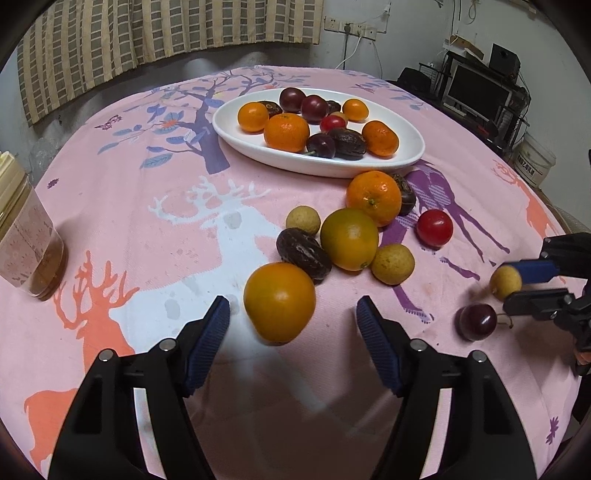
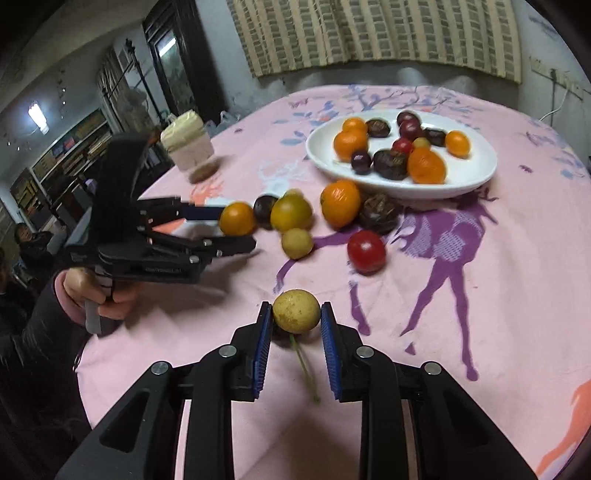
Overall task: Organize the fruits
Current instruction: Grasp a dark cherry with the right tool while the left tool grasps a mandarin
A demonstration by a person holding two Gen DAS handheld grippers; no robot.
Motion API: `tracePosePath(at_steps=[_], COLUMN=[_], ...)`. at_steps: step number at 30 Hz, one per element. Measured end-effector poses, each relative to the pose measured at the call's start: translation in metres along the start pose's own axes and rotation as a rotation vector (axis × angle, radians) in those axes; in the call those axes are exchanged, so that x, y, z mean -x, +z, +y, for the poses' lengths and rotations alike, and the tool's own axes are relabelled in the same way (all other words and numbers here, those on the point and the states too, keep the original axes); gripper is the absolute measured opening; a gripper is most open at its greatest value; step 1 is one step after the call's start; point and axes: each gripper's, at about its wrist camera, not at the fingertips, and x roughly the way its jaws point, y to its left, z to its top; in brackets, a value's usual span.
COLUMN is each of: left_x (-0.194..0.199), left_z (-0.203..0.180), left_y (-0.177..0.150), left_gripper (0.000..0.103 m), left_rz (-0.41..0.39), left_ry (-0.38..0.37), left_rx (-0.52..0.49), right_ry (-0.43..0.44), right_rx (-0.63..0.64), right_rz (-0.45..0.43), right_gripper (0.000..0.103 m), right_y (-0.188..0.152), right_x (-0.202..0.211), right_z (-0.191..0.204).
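Looked down on a round desk (image 1: 122, 229) under a pink deer-print cloth, curving away at the far edge below a striped curtain (image 1: 155, 33) and falling off at the right toward a shelf with a monitor (image 1: 476, 92). Left broad bare cloth on the left side, between a lidded jar (image 1: 29, 240) near that edge and the loose fruit in the middle. Kept the white oval plate (image 1: 236, 138) toward the far side, with open cloth all round it except at its near right rim, where fruit crowded close.

Counted on the cloth: three orange citrus, three pale yellow longans, two dark wrinkled fruits, one red tomato (image 1: 435, 228), one dark cherry (image 1: 477, 321). Counted on the plate: four orange citrus, three dark red plums, at least three dark wrinkled fruits, one red tomato; possibly one longan, too hidden to be sure.

Held the left gripper (image 1: 292, 306) with fingers spread wide to either side of the nearest orange citrus (image 1: 279, 301), touching neither side, gripping nothing.

Held the right gripper (image 2: 296, 317) with fingers closed in against both sides of one longan (image 2: 296, 311), near the right edge, just above the cherry, well apart from the plate.
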Motion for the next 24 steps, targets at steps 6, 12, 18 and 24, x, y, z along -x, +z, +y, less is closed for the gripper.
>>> tracePosePath(at_steps=[6,12,18,24], left_x=[-0.004,-0.005,-0.004,-0.003], left_z=[-0.001,0.003,0.011,0.010], left_y=[0.001,0.002,0.003,0.002], left_gripper=[0.063,0.047,0.038,0.038], left_rz=[0.006,0.000,-0.001,-0.004], left_ry=[-0.016,-0.010,-0.025,-0.024], left_rx=[0.001,0.014,0.048,0.055], right_ry=[0.198,0.151,0.097,-0.154], right_rx=[-0.142,-0.150,0.138,0.266], right_rz=[-0.145,-0.118,-0.070,-0.004], right_gripper=[0.028,0.018,0.041,0.042], right_y=[0.007,0.006,-0.004,-0.004], right_x=[0.030,0.024,0.016,-0.013], right_z=[-0.020,-0.020,0.035,0.050])
